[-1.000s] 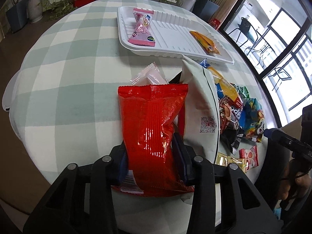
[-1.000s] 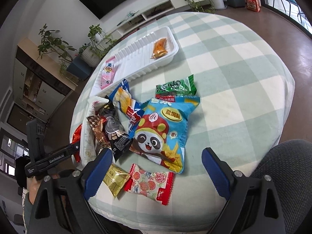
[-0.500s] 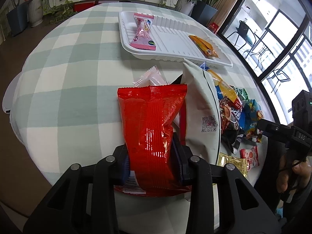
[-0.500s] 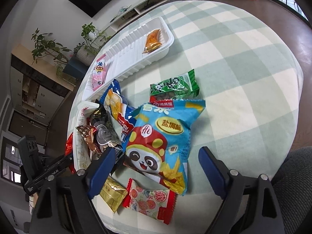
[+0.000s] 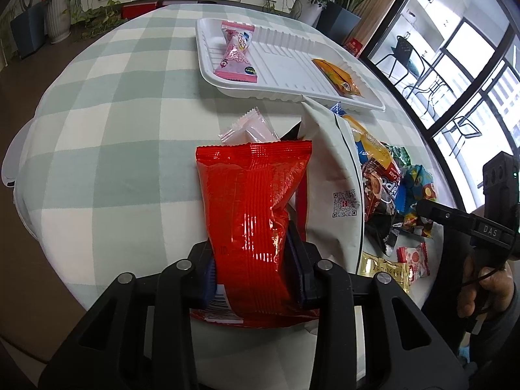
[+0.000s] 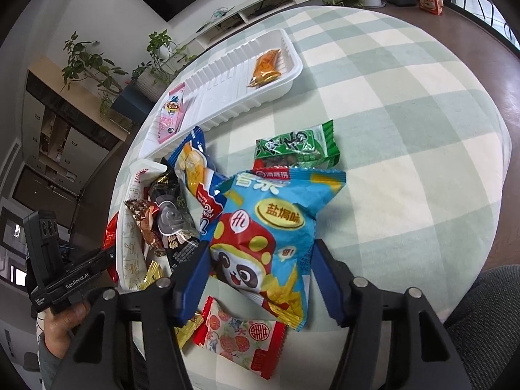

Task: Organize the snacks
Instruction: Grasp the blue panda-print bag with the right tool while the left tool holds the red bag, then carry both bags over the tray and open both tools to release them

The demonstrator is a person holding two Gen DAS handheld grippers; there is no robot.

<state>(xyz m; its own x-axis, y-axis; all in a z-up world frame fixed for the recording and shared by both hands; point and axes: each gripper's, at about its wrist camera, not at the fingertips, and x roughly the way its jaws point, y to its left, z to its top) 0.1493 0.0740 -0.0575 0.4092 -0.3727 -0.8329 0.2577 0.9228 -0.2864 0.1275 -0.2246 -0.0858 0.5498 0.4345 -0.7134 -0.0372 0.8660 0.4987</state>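
Observation:
My left gripper is shut on a red snack bag, held upright over the near table edge. A white tray at the far side holds a pink packet and an orange packet. My right gripper is open, its blue fingers on either side of the lower part of a blue panda snack bag lying on the table. The tray also shows in the right wrist view.
A pile of snacks lies on the checked tablecloth: a white bag, a green packet, a dark packet, a gold packet and a small red-white packet. Plants and windows surround the round table.
My right gripper has moved forward and its fingers now flank the blue panda bag. My left gripper still holds the red bag, lifted slightly and nearer the tray.

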